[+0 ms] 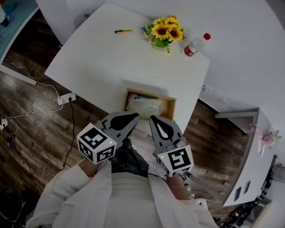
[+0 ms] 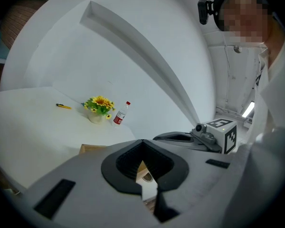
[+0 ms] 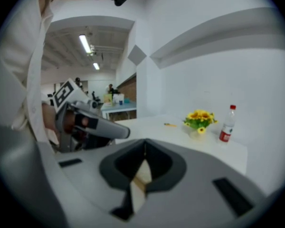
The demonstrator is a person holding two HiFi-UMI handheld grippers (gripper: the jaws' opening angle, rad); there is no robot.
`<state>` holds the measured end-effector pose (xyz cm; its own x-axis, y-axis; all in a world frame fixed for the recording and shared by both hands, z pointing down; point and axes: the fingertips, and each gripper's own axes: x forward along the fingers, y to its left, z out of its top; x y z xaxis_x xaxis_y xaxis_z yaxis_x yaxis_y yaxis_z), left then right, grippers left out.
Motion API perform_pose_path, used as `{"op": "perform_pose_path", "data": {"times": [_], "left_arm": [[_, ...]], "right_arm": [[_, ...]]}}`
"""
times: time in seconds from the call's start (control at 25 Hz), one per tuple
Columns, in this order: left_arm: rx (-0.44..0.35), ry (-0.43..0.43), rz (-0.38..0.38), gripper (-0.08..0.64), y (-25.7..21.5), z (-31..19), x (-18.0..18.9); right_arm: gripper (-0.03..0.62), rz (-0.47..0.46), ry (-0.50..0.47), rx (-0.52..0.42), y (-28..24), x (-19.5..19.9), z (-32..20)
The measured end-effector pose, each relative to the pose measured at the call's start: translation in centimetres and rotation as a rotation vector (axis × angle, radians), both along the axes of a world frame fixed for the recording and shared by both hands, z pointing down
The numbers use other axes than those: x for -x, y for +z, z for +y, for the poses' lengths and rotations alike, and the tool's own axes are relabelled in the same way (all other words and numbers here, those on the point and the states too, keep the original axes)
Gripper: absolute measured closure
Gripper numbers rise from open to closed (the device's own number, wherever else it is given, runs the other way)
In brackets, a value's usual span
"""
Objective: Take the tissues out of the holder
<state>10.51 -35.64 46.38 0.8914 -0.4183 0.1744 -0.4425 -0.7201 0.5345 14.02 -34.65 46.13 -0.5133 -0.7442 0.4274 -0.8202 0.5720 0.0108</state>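
**Q:** Fig. layout, largest item first?

**A:** White table (image 1: 99, 65), seen from above. The person stands at its near edge in a white coat, w/ both tools held close to the torso and pointing fwd.

**Q:** State of the grippers?

**A:** Left gripper (image 1: 133, 119): jaws brought together, nothing between them. Only a sliver of the box shows through the slit in its own view. Right gripper (image 1: 154, 119): same, tips meeting and empty. Both hover just short of the box, side by side, prob. lined up to approach it as a pair.

**Q:** Where is the task item?

**A:** Wooden holder (image 1: 171, 107) sits at the table's near edge, open top up, directly ahead of the tips. The tissues (image 1: 143, 106) lie inside it as a soft pale pack, not yet touched. This placement keeps them in easy reach.

**Q:** Smaller items?

**A:** Far side, well apart from the holder: potted sunflowers (image 1: 166, 31), a red-capped bottle (image 1: 195, 45) just beside them, and a yellow pen (image 1: 123, 31). None obstructs the approach.
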Motion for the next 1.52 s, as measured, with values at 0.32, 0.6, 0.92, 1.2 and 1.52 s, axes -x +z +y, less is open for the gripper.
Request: {"op": "perform_pose_path", "data": {"times": [0.32,0.6,0.92,1.2,1.52], "left_arm": [[0.041,-0.022,-0.009,0.543,2.0,0.2,0.4],[0.071,-0.067,0.01,0.543,3.0,-0.5,0.9],[0.116,-0.072,0.047,0.543,3.9,-0.5,0.4],[0.131,-0.068,0.07,0.543,4.2,-0.9,0.1],[0.151,-0.086,0.069,0.543,4.9,-1.3,0.3]], "right_arm": [[0.581,0.171,-0.097,-0.003,1.5,0.5,-1.5],[0.581,0.28,-0.21,0.036,3.5,1.4,-2.4],[0.58,0.354,-0.266,0.055,4.8,2.2,-3.5],[0.523,0.48,-0.307,0.065,6.0,2.0,-4.3],[0.491,0.61,-0.364,0.114,8.7,1.2,-4.6]]}}
